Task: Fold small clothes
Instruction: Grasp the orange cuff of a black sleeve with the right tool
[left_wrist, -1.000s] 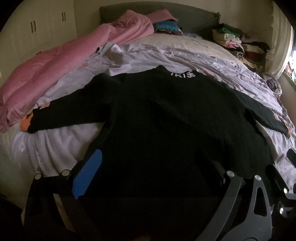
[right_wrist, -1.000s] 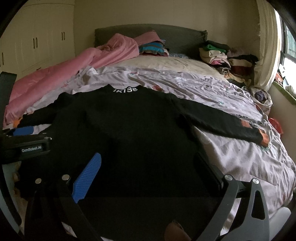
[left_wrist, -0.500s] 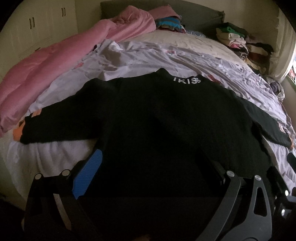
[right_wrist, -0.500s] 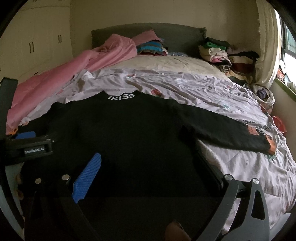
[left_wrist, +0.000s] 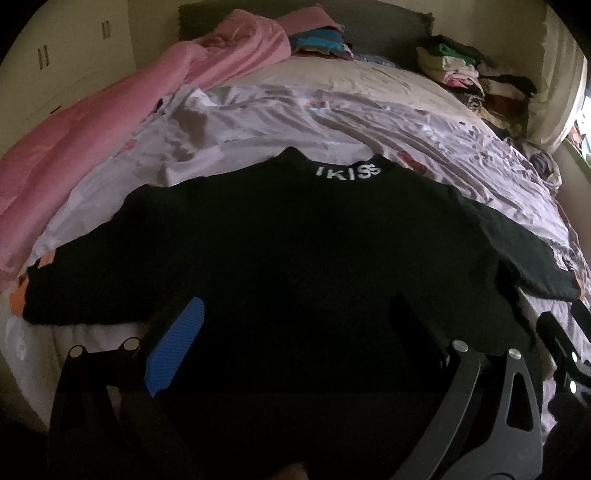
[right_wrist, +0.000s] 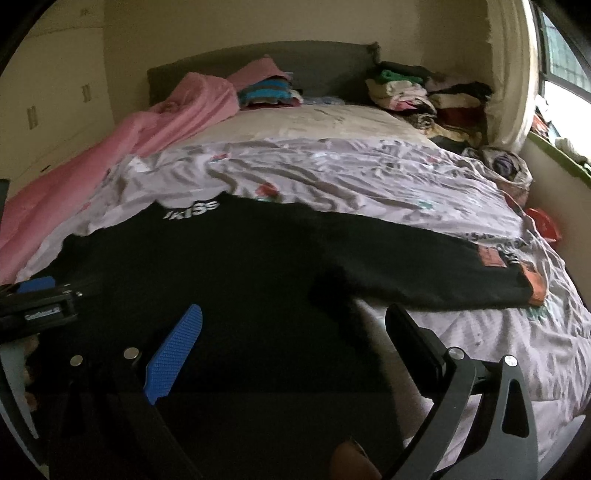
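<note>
Now the sweater (left_wrist: 295, 251) lies flat on the bed (right_wrist: 369, 173), sleeves out. Both my left gripper (left_wrist: 295, 332) and right gripper (right_wrist: 295, 328) gape empty over the hem. Nothing folded yet; next I pinch a sleeve.

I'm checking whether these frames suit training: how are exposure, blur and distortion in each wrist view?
Left wrist view: the black sweater is underexposed, nearly featureless, so the left gripper merges into it; strong fisheye curvature and dark corners. Right wrist view: the window blows out at the right edge, the right gripper shows clearly, and the collar lettering looks slightly smeared.
</note>
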